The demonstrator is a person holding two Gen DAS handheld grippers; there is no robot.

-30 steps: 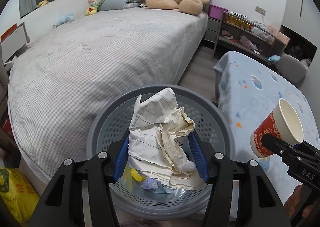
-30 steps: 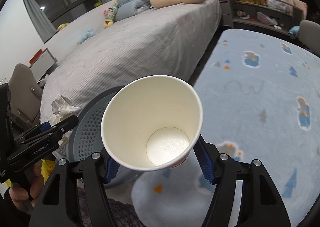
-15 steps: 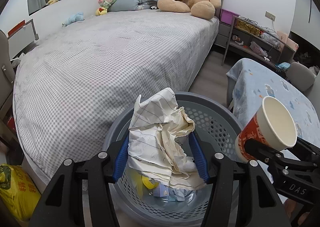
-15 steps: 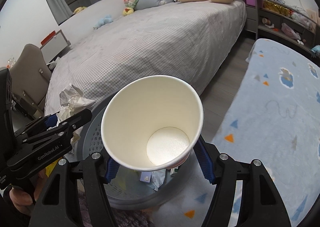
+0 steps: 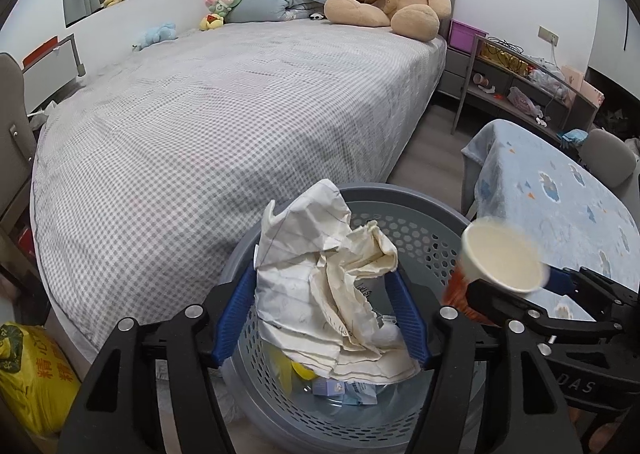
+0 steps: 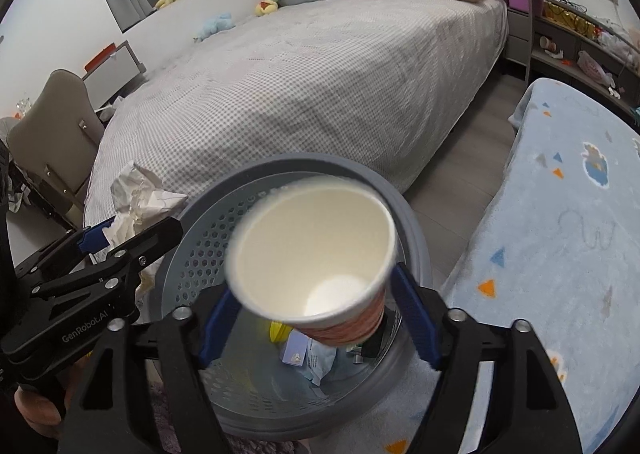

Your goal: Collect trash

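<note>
The right gripper (image 6: 316, 330), low in the centre of its view, is opening its jaws around the paper cup (image 6: 316, 258), which blurs and tilts clear of the blue pads above the grey basket (image 6: 416, 222); being light and sideways, it could strike the rim and bounce onto the blue rug (image 6: 560, 254). The left gripper (image 5: 320, 318) at bottom centre of its view is opening too, yet the crumpled paper (image 5: 324, 286) sits between its pads over the basket and may snag on one, or drift toward the bed (image 5: 220, 114) beyond. Both grippers point steeply down at the basket, close beside each other.
</note>
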